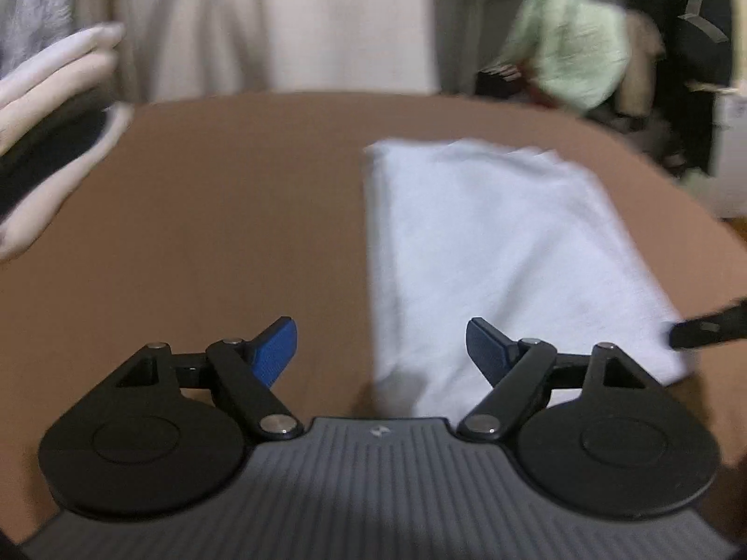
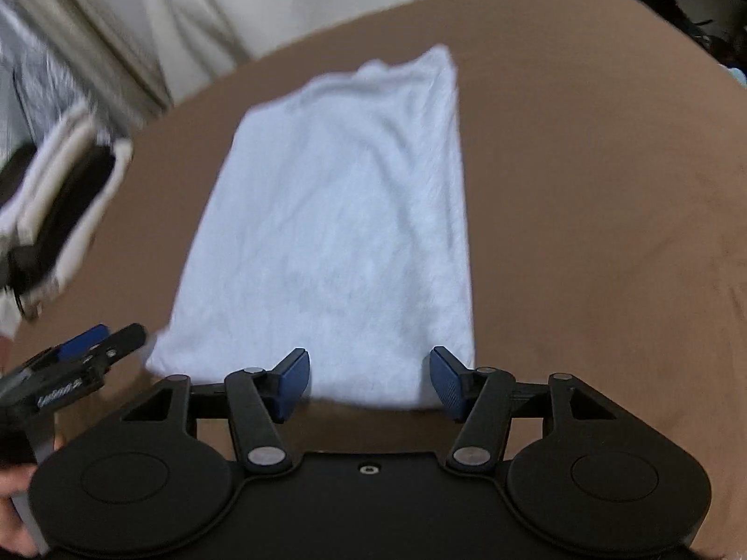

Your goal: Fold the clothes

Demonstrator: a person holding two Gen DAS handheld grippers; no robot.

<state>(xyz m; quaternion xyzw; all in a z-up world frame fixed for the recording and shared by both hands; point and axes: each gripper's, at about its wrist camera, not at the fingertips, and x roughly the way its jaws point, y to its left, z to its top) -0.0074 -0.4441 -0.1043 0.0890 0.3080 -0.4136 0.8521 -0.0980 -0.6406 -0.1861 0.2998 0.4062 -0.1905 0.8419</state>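
Both black two-finger grippers with blue pads stand spread and hold nothing: the left gripper [image 1: 382, 350] hovers just beside the near left edge of the pale blue cloth garment [image 2: 341, 224], the right gripper [image 2: 369, 378] at its near hem. That garment lies flat on the brown table [image 2: 583, 233] as a long narrow rectangle, its sides apparently folded in; by my judgement a crosswise fold could remain. Left of the garment sits a stack of folded white and black clothes [image 1: 51, 135].

Brown table surface [image 1: 210, 233] extends ahead of both grippers. Beyond its far edge: pale cream curtain [image 1: 299, 23]. Ahead-right of left gripper: blurred green cloth [image 1: 569, 46] amid dark clutter [image 1: 700, 46]. Light dim, even.
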